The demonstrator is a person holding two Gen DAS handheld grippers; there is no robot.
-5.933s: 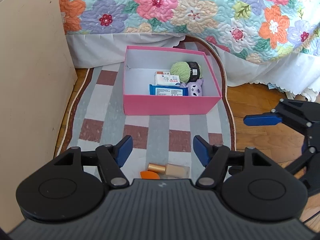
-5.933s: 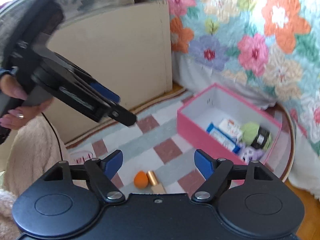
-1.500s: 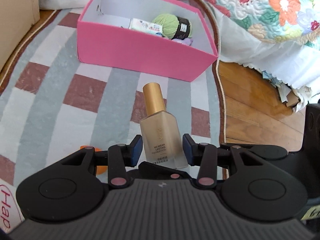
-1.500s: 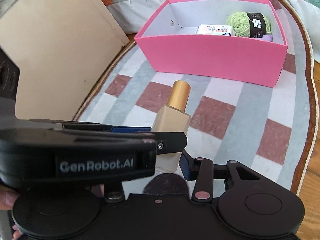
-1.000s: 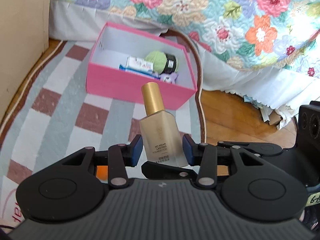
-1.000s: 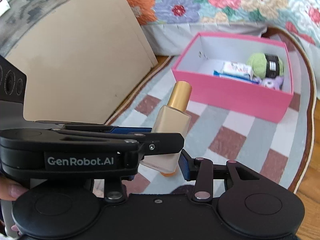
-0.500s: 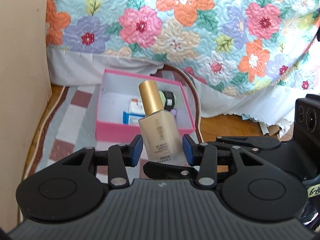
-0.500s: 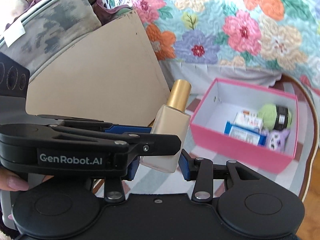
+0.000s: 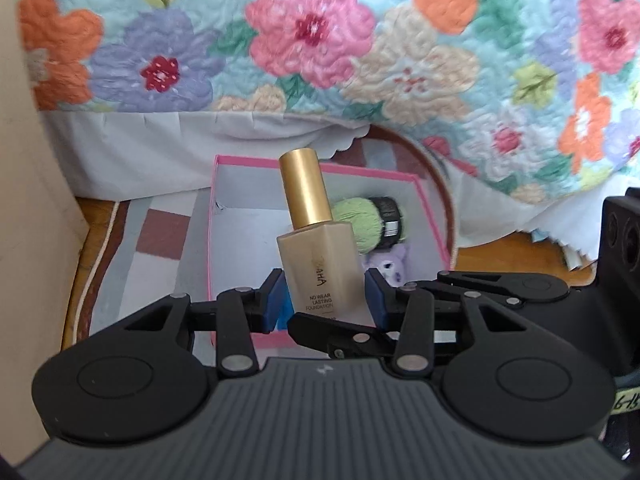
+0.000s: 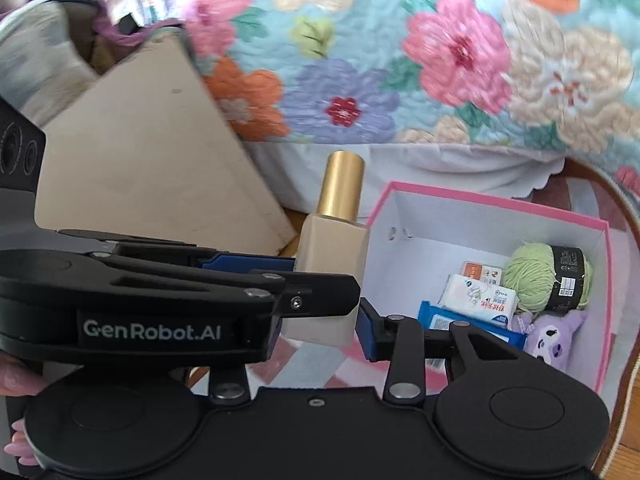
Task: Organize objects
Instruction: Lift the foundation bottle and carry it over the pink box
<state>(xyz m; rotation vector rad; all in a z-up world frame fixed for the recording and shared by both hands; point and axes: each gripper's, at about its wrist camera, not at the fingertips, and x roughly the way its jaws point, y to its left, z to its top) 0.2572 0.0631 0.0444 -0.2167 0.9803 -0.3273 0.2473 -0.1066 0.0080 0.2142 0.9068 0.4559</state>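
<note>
Left gripper (image 9: 325, 299): its blue pads were clamped on both sides of the foundation bottle (image 9: 320, 248).
Right gripper (image 10: 316, 320): its jaws were closing on the same bottle's lower body, crossing the left one.
Bottle: upright, gold cap up, held in the air by both claws.
Change: a second and a half earlier it lay low over the striped rug (image 9: 160, 236); now it was raised and carried nearer the pink box (image 10: 600, 264).
Box contents: green yarn ball (image 10: 532, 276), packets, purple plush toy (image 10: 554, 334).
Meaning: likely only lowering and release remained.

Beige square glass foundation bottle (image 9: 324, 268) with gold cylindrical cap, upright, slightly tilted, held above open pink cardboard box (image 10: 600, 320).
</note>
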